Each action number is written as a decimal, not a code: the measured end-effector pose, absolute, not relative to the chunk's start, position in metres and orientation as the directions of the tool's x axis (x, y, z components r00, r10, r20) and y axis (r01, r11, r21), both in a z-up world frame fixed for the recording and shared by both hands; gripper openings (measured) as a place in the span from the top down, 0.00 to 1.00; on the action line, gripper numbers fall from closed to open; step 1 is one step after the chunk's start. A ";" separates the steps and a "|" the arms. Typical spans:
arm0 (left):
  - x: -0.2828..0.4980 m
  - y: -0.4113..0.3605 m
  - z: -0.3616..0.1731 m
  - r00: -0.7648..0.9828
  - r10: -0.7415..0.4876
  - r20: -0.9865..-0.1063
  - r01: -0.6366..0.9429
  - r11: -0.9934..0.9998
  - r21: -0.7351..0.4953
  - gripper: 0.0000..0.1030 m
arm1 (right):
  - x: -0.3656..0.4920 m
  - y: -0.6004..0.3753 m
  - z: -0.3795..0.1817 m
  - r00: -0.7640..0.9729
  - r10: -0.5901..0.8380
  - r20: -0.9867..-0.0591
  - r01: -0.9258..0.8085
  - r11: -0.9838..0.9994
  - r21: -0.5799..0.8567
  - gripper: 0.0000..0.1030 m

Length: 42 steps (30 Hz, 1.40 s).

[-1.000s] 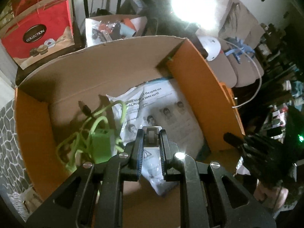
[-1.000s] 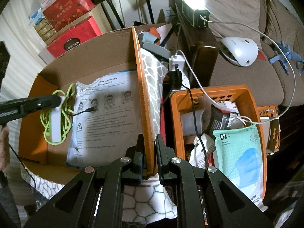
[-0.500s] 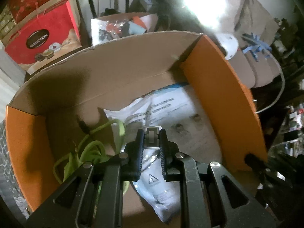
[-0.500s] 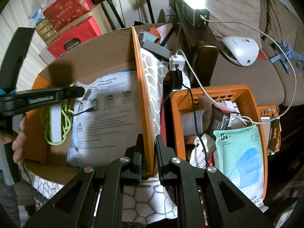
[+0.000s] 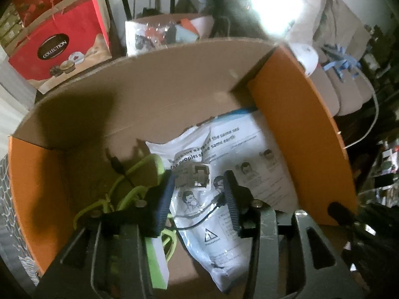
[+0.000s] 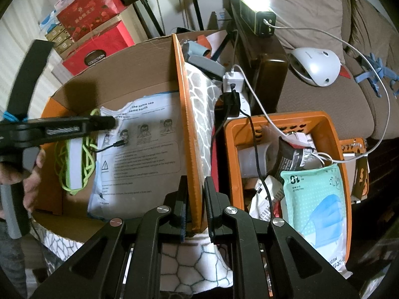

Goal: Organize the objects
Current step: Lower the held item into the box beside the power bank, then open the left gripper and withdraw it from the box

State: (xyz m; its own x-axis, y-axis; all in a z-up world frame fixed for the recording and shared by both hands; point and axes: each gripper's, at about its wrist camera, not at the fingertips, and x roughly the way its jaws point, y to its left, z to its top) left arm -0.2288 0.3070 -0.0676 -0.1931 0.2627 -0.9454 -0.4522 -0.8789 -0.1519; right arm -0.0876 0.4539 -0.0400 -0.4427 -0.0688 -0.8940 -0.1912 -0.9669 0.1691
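Cluttered living-room surroundings frame the scene: a brown sofa [image 6: 324,92] at the upper right of the right wrist view, red gift boxes [image 5: 59,49] at the upper left of the left wrist view.

At the centre of the left wrist view we see a small white adapter [image 5: 200,175], blurred, just beyond the tips of the left gripper [image 5: 197,191]. Its jaws stand wide apart with nothing between them, so we judge the adapter is being let go over the cardboard box [image 5: 154,92]. Below it lies a white printed mask packet [image 5: 224,174] on the box floor, with a lime-green cable bundle [image 5: 119,194] and a thin black cable [image 6: 109,147] beside it at the lower left.

The right gripper [image 6: 194,209] is closed on the orange side flap [image 6: 187,129] of the box, low in the frame's middle, steadying it. To the right sits an orange basket [image 6: 331,134] crowded with packets, among them a mint-green mask pack [image 6: 314,199].

What could go wrong: the adapter may bounce off the slick packet and tangle in the green cable, or skid out of reach. If the right gripper slackens, the flap may swing and the box shift on the patterned cloth [image 6: 199,104].
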 end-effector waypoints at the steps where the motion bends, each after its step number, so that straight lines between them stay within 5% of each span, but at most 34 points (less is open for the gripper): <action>1: -0.227 0.304 -0.064 -0.196 0.271 -0.942 -0.451 -0.878 -0.158 0.62 | -0.088 0.454 -0.040 -0.443 -0.069 -0.894 -0.191 -0.967 0.169 0.89; 5: -0.222 0.293 -0.051 -0.214 0.293 -0.932 -0.454 -0.874 -0.170 0.47 | -0.088 0.454 -0.040 -0.443 -0.071 -0.894 -0.192 -0.966 0.171 0.89; 12: -0.204 0.273 -0.030 -0.279 0.246 -0.928 -0.476 -0.875 -0.089 0.46 | -0.089 0.453 -0.040 -0.447 -0.066 -0.892 -0.188 -0.968 0.166 0.89; 25: -0.191 0.207 -0.003 -0.323 0.299 -0.898 -0.436 -0.889 -0.139 0.34 | -0.089 0.454 -0.041 -0.454 -0.065 -0.889 -0.186 -0.968 0.166 0.89; 32: -0.183 0.175 0.001 -0.361 0.307 -0.881 -0.409 -0.901 -0.146 0.17 | -0.089 0.454 -0.041 -0.453 -0.064 -0.889 -0.186 -0.969 0.165 0.89; 42: -0.171 0.116 0.005 -0.378 0.322 -0.868 -0.349 -0.918 -0.189 0.06 | -0.089 0.454 -0.041 -0.453 -0.063 -0.889 -0.186 -0.969 0.163 0.89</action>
